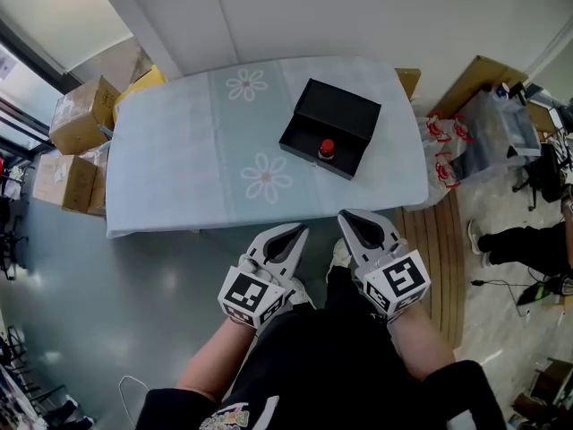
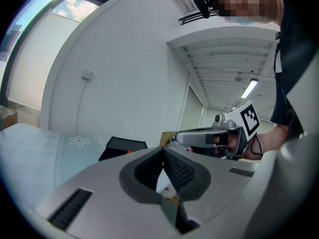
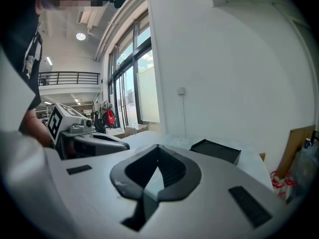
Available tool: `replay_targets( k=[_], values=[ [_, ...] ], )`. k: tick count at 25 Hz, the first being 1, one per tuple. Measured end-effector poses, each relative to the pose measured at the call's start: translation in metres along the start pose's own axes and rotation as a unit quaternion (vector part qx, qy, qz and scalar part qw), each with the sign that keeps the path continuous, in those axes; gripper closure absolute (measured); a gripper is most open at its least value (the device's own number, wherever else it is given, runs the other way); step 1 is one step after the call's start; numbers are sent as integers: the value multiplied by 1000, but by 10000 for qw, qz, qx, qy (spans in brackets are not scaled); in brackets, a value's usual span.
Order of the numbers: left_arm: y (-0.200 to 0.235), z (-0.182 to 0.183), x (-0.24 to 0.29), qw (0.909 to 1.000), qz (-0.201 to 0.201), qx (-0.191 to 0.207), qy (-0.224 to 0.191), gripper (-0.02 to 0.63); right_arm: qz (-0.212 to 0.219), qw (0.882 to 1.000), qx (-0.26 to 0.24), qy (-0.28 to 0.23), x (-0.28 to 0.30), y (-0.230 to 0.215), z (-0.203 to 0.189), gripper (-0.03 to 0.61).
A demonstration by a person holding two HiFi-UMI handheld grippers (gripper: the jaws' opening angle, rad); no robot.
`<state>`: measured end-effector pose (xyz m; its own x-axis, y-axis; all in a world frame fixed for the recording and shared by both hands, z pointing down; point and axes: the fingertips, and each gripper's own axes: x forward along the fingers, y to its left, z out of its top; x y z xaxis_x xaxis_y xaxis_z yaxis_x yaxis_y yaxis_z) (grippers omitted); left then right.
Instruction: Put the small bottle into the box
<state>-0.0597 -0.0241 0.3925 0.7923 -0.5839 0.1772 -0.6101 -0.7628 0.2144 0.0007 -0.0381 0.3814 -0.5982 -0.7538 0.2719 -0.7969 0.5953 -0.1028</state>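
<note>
Fingers clenched empty on left gripper (image 1: 300, 233) and right gripper (image 1: 351, 219), bottom centre; small bottle (image 1: 327, 149) already sits in box (image 1: 336, 106), up-frame, nearer right gripper.

Cardboard boxes (image 1: 79, 113) stand beside the cloth-covered table (image 1: 175, 164).

Grey left gripper (image 1: 300, 232) (checkered marker cube (image 1: 252, 297))

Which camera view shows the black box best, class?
The head view: it shows the black box open from above, with the red-capped bottle inside. Both gripper views catch only its side from low down, contents hidden.
</note>
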Motion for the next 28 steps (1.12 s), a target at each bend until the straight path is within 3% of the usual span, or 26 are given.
replay_targets(
  k=[28],
  values=[
    [-36, -8, -14, 9998, -161, 106, 67, 606, -1, 10000, 73, 48, -37, 23, -17, 569]
  ],
)
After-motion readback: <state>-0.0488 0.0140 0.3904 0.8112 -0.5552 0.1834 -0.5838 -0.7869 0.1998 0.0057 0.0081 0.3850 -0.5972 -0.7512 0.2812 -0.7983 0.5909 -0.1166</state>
